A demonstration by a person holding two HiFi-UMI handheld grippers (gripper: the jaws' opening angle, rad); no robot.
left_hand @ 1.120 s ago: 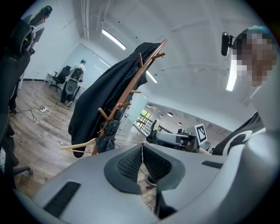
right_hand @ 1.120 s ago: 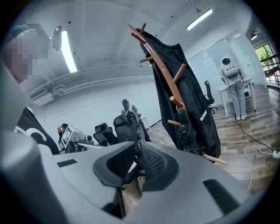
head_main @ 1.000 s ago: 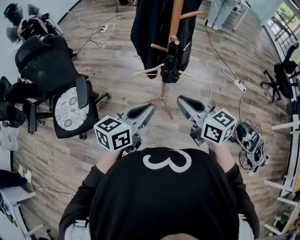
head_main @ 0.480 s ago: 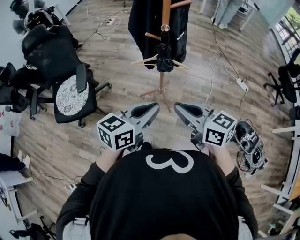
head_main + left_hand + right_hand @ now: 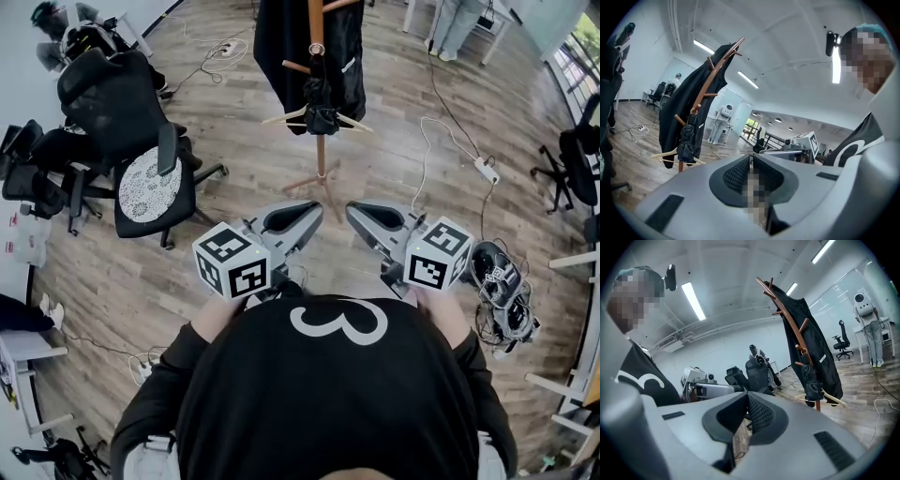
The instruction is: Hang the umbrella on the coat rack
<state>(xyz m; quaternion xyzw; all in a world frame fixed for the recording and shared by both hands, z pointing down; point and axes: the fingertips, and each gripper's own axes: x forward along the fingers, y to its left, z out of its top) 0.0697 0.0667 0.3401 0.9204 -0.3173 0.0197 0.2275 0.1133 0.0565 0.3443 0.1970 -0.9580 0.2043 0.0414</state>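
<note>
Pulled back from the coat rack [image 5: 320, 161] since a second ago, leaving it farther off at 12 o'clock. Left gripper [image 5: 314, 211] at 7 o'clock of the rack's base, fingers pressed together on nothing. Right gripper [image 5: 353, 211] at 5 o'clock of it, likewise closed and empty. Black folded umbrella [image 5: 321, 111] hanging from a peg on the pole, against a dark coat [image 5: 277, 37], wooden hanger [image 5: 281, 119] by its lower end

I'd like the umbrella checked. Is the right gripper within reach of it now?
Probably not: the umbrella hangs on the coat rack across the floor, beyond the shut right gripper. Nothing blocks the way.
</note>
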